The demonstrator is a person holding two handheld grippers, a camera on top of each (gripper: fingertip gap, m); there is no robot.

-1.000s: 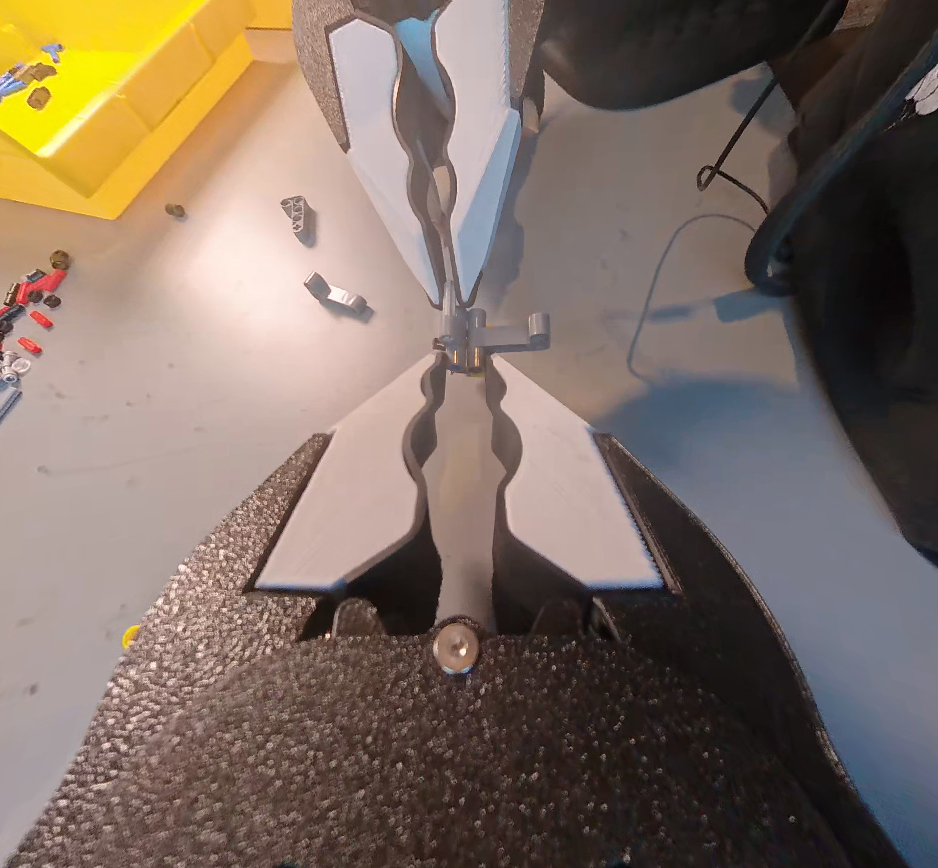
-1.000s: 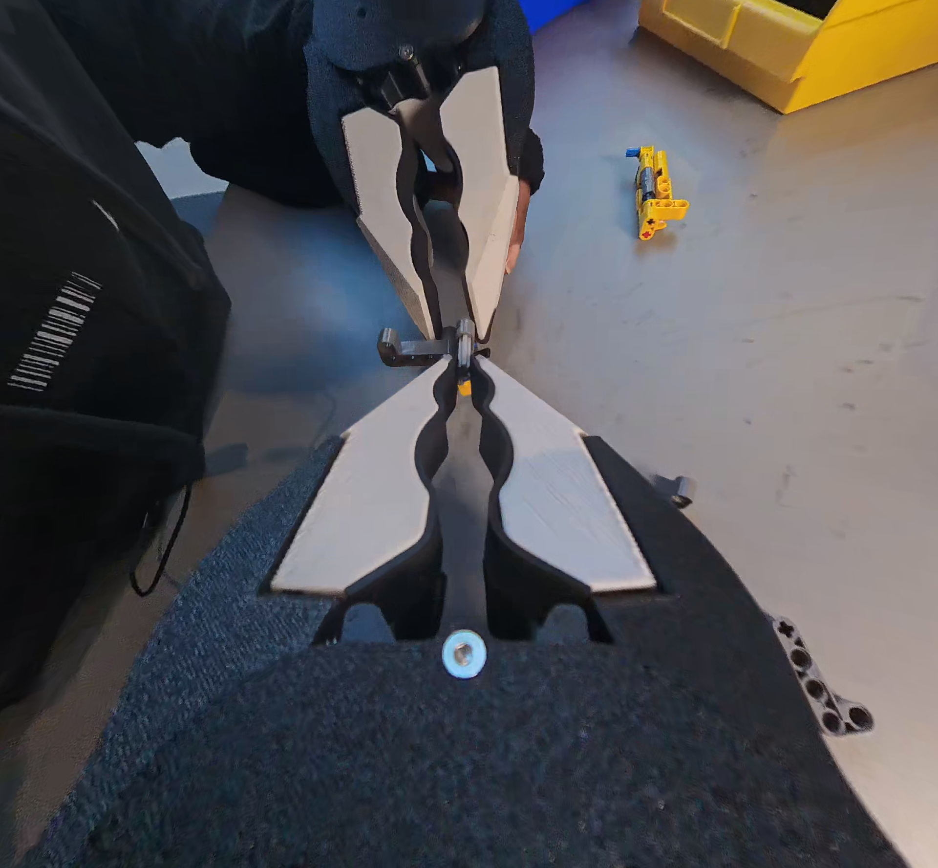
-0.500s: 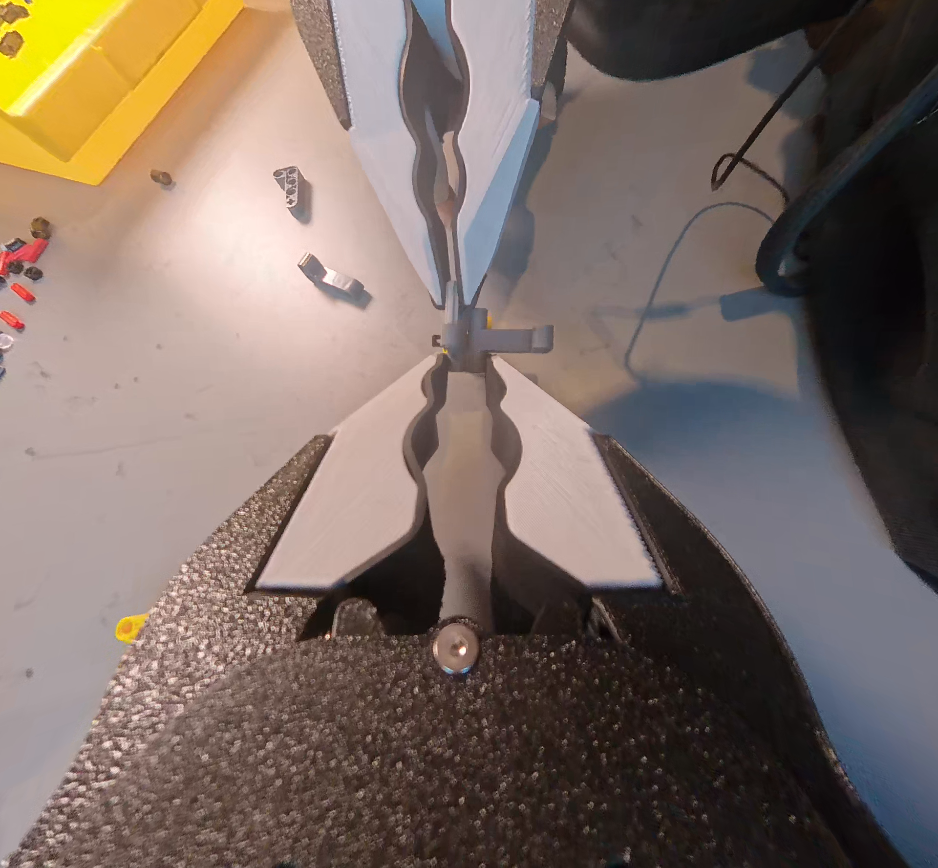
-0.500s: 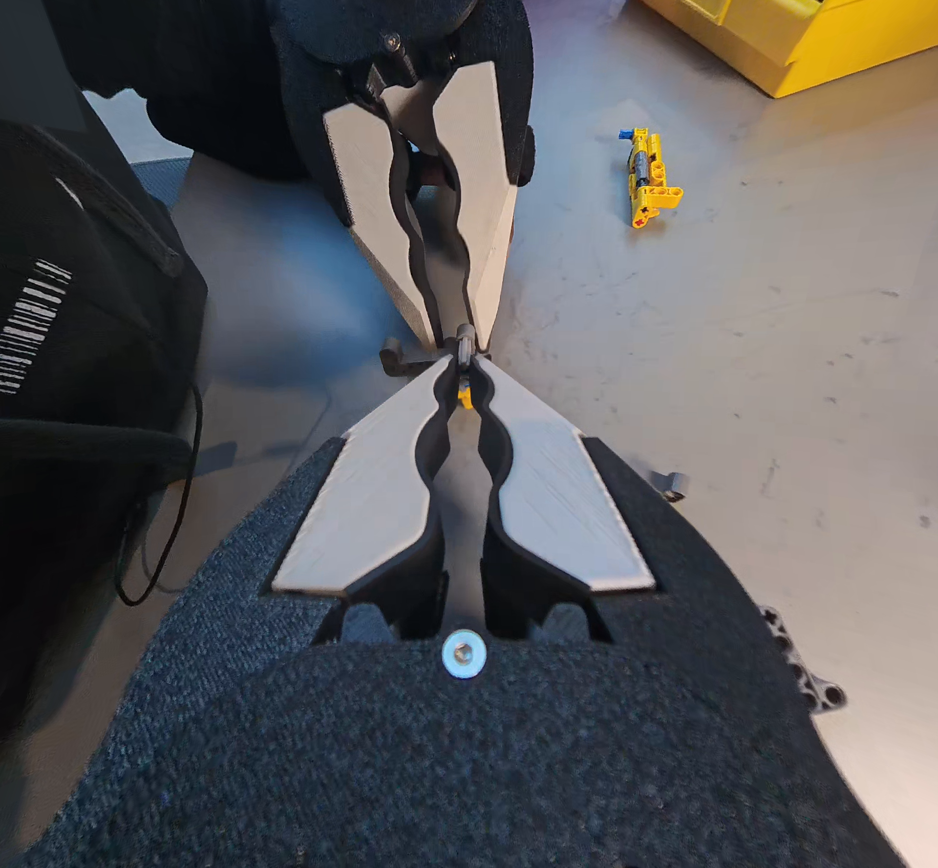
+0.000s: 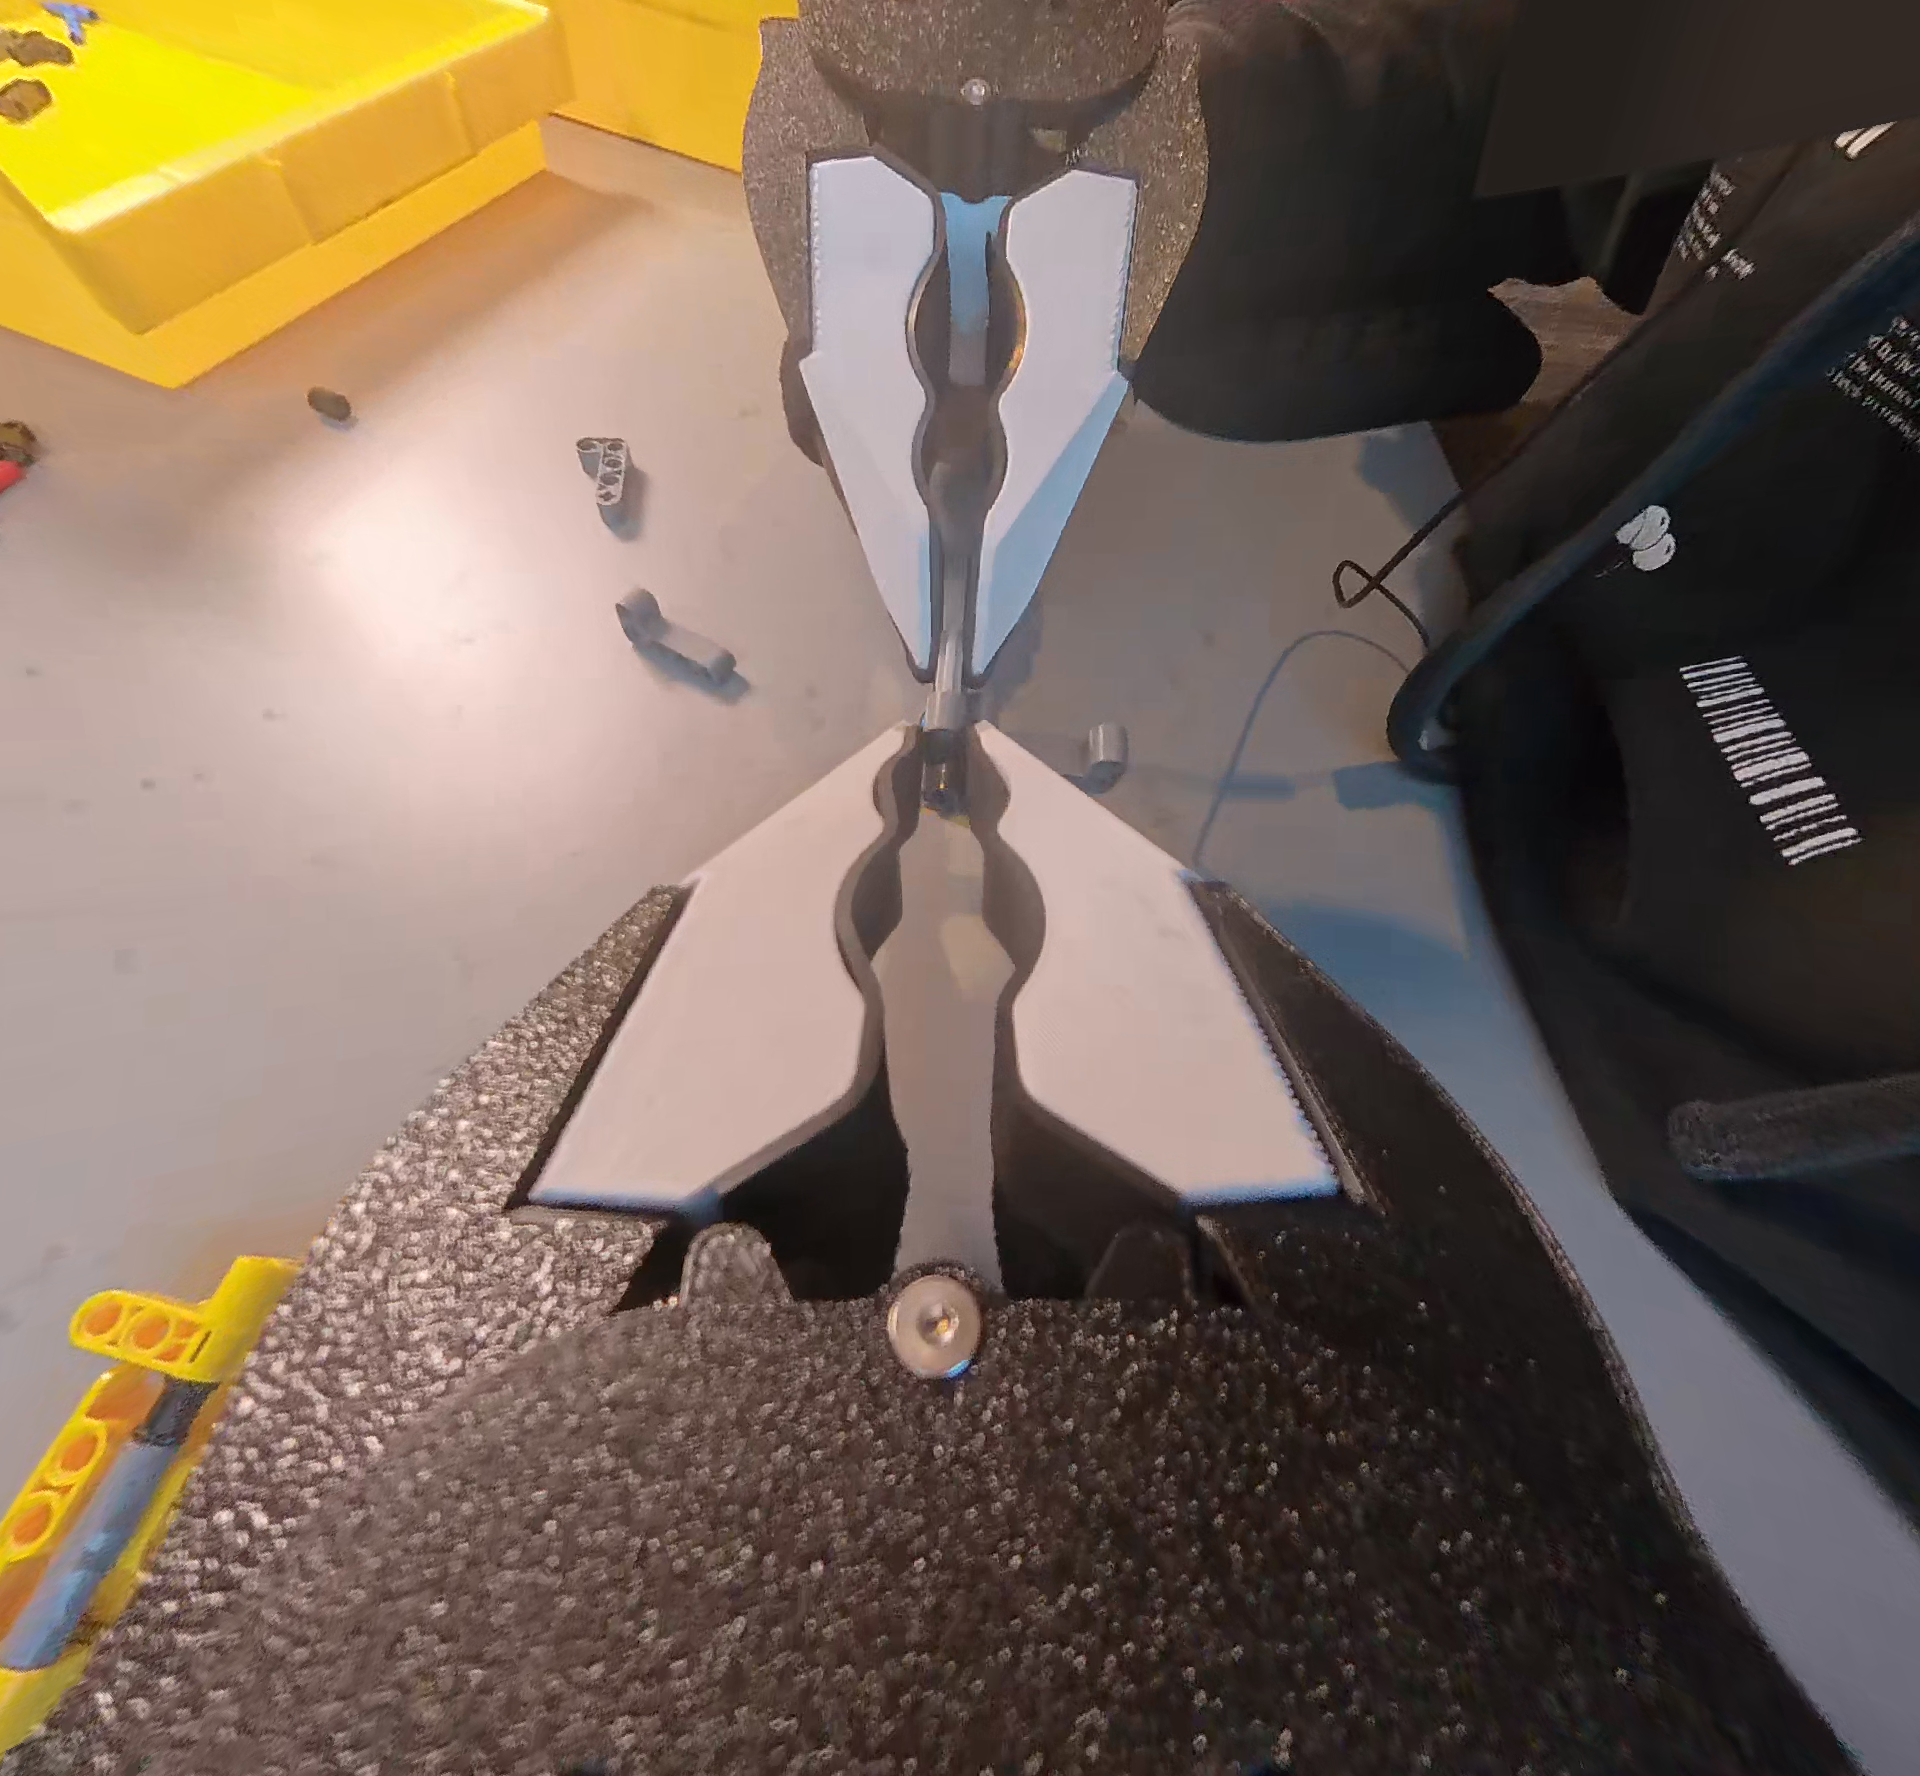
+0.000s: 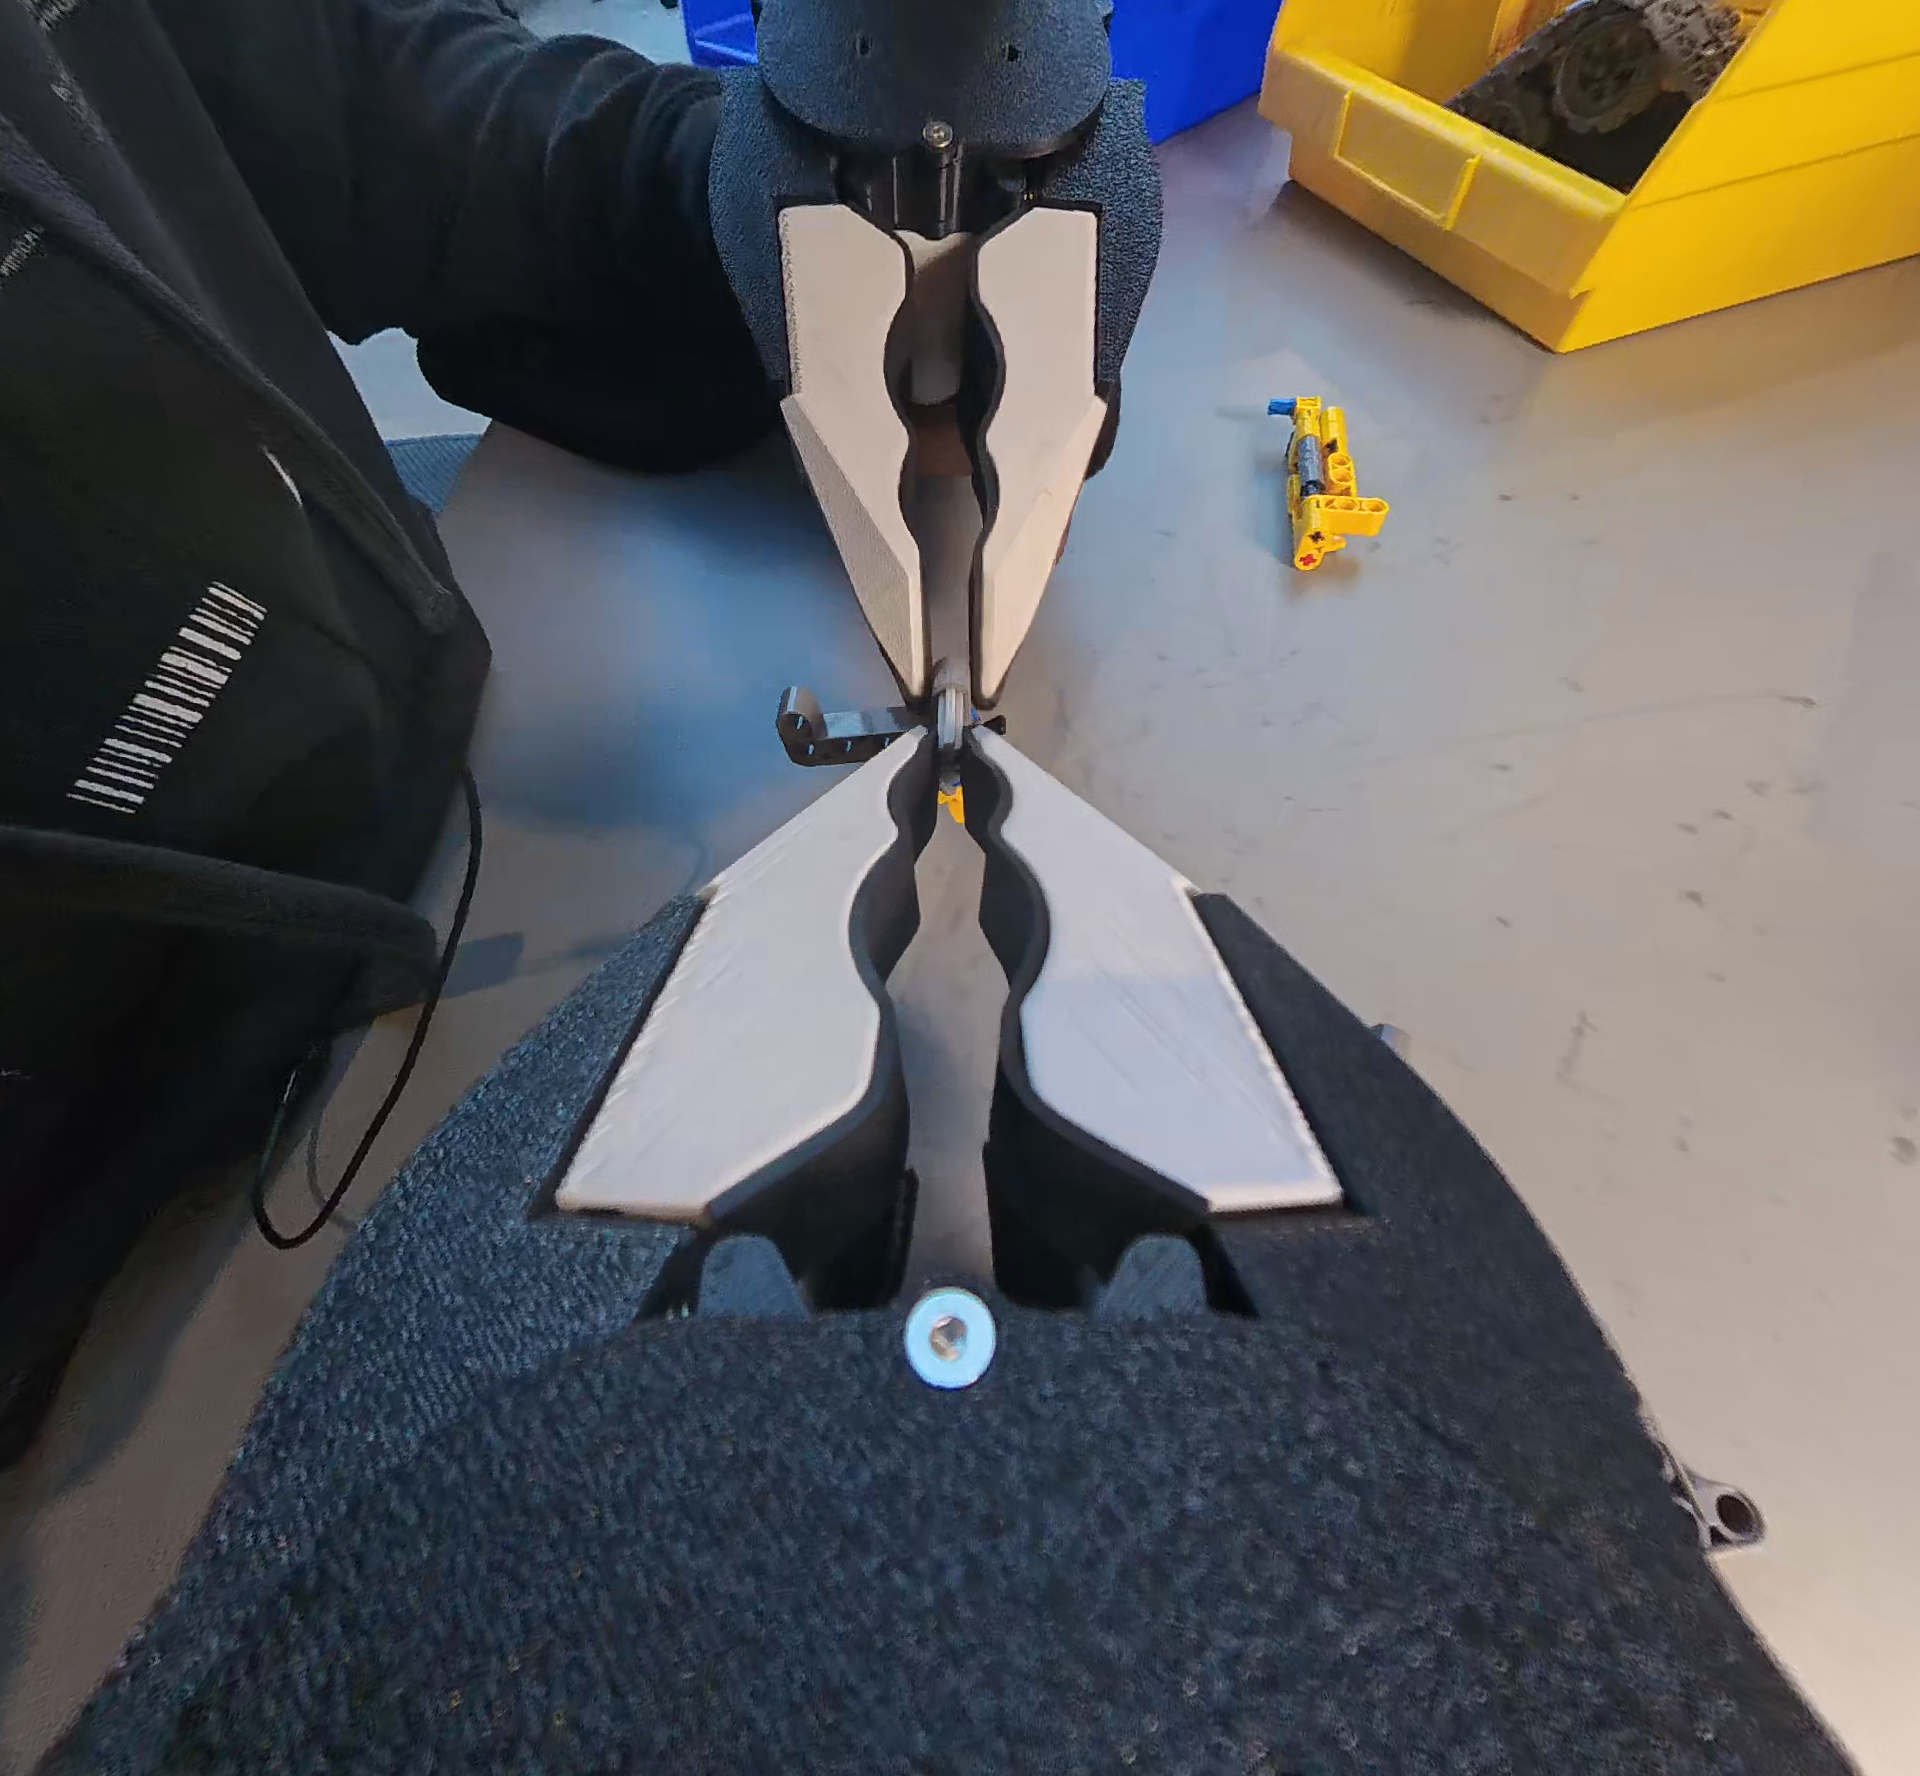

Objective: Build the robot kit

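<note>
Matte grey table (image 5: 312, 791), glossy yellow bins (image 5: 208, 116) at its edge. The left gripper (image 5: 943, 760) and right gripper (image 6: 945, 760) meet tip to tip as before, but lifted and turned – the beam (image 6: 842, 724) now shows mostly end-on from the left. Both pairs of jaws are closed on this small dark-grey angled beam, held between them above the table, a yellow pin (image 6: 950, 799) poking out. Loose grey links (image 5: 675, 651) lie near.

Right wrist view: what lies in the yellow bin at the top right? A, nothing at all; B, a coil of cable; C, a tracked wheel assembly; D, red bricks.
C: the yellow bin holds a dark tracked wheel assembly against its far side.
</note>
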